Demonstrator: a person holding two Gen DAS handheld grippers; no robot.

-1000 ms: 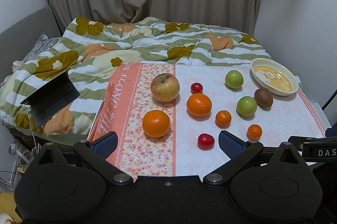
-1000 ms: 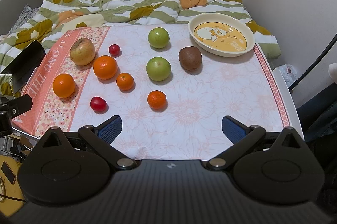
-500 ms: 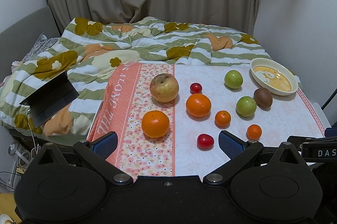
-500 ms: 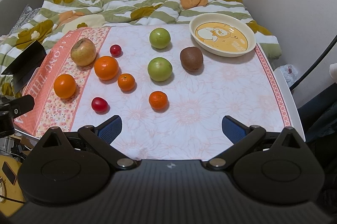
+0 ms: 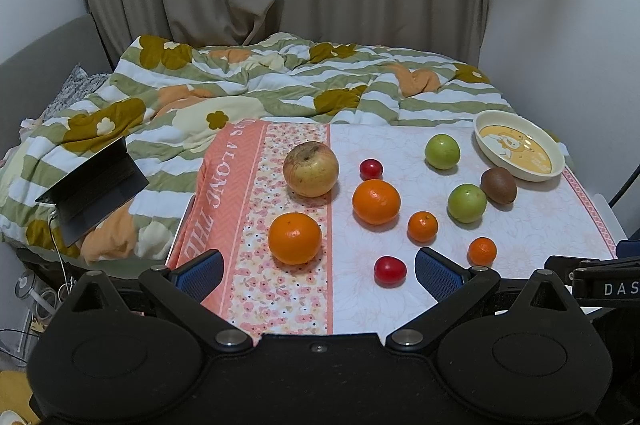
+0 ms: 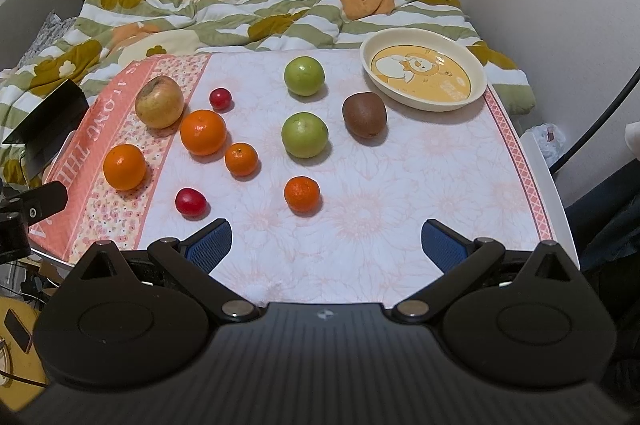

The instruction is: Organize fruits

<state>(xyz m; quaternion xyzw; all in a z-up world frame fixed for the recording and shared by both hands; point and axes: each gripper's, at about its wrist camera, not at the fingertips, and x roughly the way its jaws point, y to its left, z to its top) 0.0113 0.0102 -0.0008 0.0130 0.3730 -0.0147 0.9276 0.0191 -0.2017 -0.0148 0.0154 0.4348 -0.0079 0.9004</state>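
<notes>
Behind the table I see a rumpled flowered duvet (image 5: 280, 81) and beige curtains. On the floral tablecloth (image 6: 400, 193) the fruit lies scattered, none yet in the duck-printed bowl (image 6: 478, 93) at upper right of the right wrist view. My left gripper (image 5: 318, 267) and right gripper (image 6: 326, 243) both hang spread wide, holding nothing, at the near edge. My worry: round fruit rolls. A clumsy pinch on the kiwi (image 6: 364, 115) or the nearest mandarin (image 6: 302, 193) could squirt it off the table edge or knock the green apple (image 6: 305, 134). Legible writing: "ALONE THE" on the cloth's orange border, "DAS" on the rig at lower right of the left wrist view.
</notes>
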